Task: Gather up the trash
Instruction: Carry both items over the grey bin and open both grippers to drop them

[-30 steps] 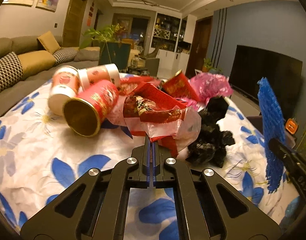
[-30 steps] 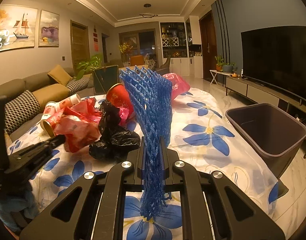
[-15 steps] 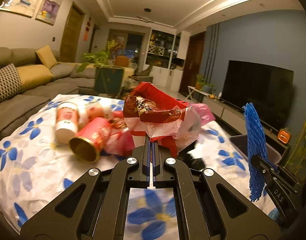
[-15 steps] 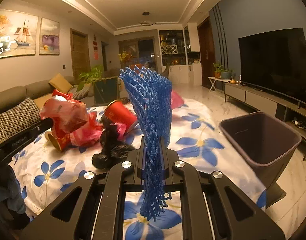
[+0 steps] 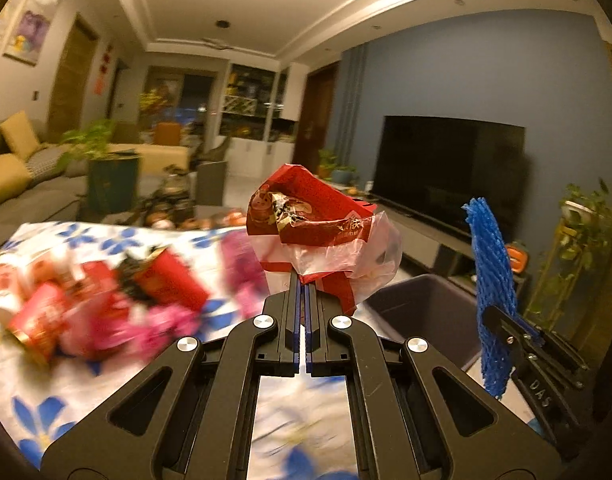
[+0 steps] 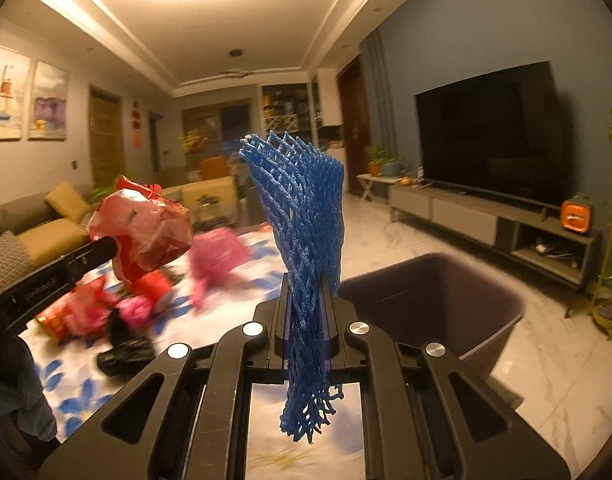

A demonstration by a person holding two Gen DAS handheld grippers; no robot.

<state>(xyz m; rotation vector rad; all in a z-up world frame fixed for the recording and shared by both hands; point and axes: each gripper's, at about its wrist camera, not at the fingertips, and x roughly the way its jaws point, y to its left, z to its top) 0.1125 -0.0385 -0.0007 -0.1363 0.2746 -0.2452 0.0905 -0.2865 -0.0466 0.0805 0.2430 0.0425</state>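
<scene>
Trash: red wrapper bundle (image 5: pixel 317 236) pinched in left gripper (image 5: pixel 304 292) at frame centre, blue foam net (image 6: pixel 306 248) clamped in right gripper (image 6: pixel 306 300), both short of dark bin (image 6: pixel 437 304) at lower right; blurred litter heap (image 5: pixel 98 300) at left remains on floral table (image 5: pixel 66 400), uncollected.

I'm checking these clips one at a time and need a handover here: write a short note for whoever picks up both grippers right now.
Left gripper: shut on a crumpled red wrapper with clear plastic, lifted above the table.
Right gripper: shut on a blue foam net, held upright near the bin.
Bin: dark, open, on the floor beside the table; what shows of its inside looks empty.
Left on the flowered tablecloth: red cups and wrappers, a pink bag, a black bag.
Done: two pieces picked up.
Left: drop both into the bin, then go back for the rest.
</scene>
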